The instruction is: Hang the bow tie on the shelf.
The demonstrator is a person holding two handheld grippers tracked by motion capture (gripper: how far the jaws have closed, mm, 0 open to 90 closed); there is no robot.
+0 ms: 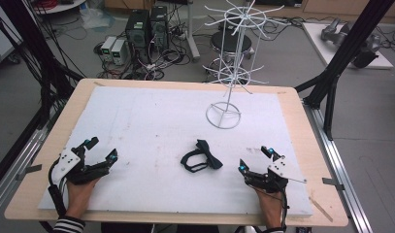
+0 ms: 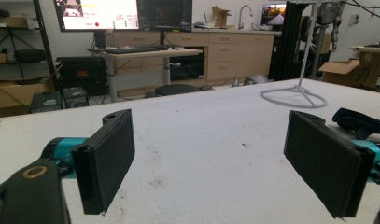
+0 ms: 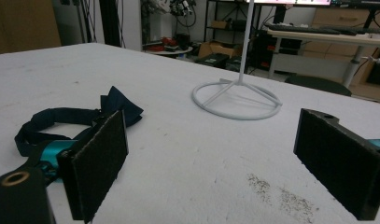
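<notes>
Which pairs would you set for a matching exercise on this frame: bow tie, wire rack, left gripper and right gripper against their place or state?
Things:
1. bow tie
2. wire rack
3. left gripper
4. right gripper

Places or states:
A. standing upright on a ring base at the far side of the white mat
B. open, near the mat's front left corner
C. lying flat at mid-mat, strap looped
D. open, just right of the dark fabric piece

Pairs: 1-C, 2-A, 3-B, 4-D

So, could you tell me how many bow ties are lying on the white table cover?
1. The dark bow tie lies near the middle, in front of the white wire rack.
</notes>
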